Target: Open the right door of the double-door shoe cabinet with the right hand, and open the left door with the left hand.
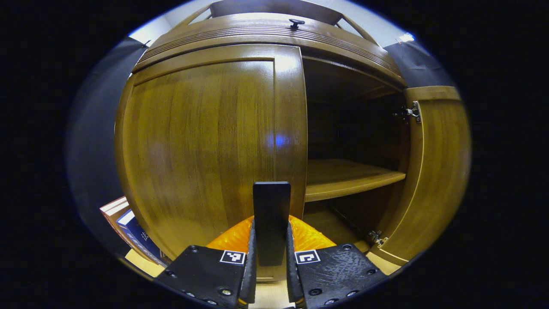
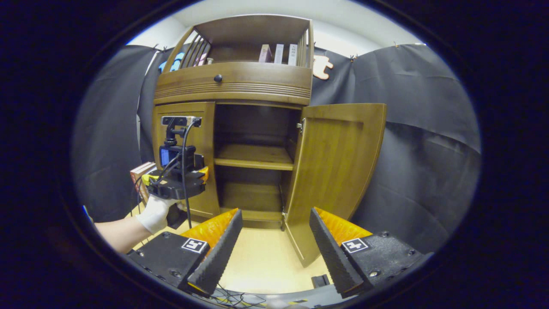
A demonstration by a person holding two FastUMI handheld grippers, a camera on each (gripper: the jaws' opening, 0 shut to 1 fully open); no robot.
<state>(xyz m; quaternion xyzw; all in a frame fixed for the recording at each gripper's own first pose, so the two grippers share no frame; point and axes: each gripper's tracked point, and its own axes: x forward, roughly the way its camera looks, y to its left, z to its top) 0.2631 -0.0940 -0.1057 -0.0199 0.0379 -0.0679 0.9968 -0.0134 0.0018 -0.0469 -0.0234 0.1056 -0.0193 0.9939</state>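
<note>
The brown wooden shoe cabinet (image 2: pixel 233 83) stands before both grippers. Its left door (image 1: pixel 201 141) lies flat against the cabinet front. My left gripper (image 1: pixel 271 227) is shut on that door's dark upright handle (image 1: pixel 271 201), both fingers pressing its sides. The right door (image 1: pixel 437 171) is swung wide open, baring a shelf (image 1: pixel 343 176). In the right gripper view, my right gripper (image 2: pixel 275 212) stands open and holds nothing, a short way back from the open right door (image 2: pixel 334 171). The left gripper (image 2: pixel 188 178), held by a gloved hand (image 2: pixel 156 214), sits against the left door (image 2: pixel 206 128).
A drawer with a dark knob (image 2: pixel 218 78) sits above the doors, with books (image 2: pixel 279 53) on the top shelf. More books (image 1: pixel 128 223) lean beside the cabinet's left side. Cables (image 2: pixel 231 296) lie on the pale floor (image 2: pixel 261 257). Black cloth hangs on both sides.
</note>
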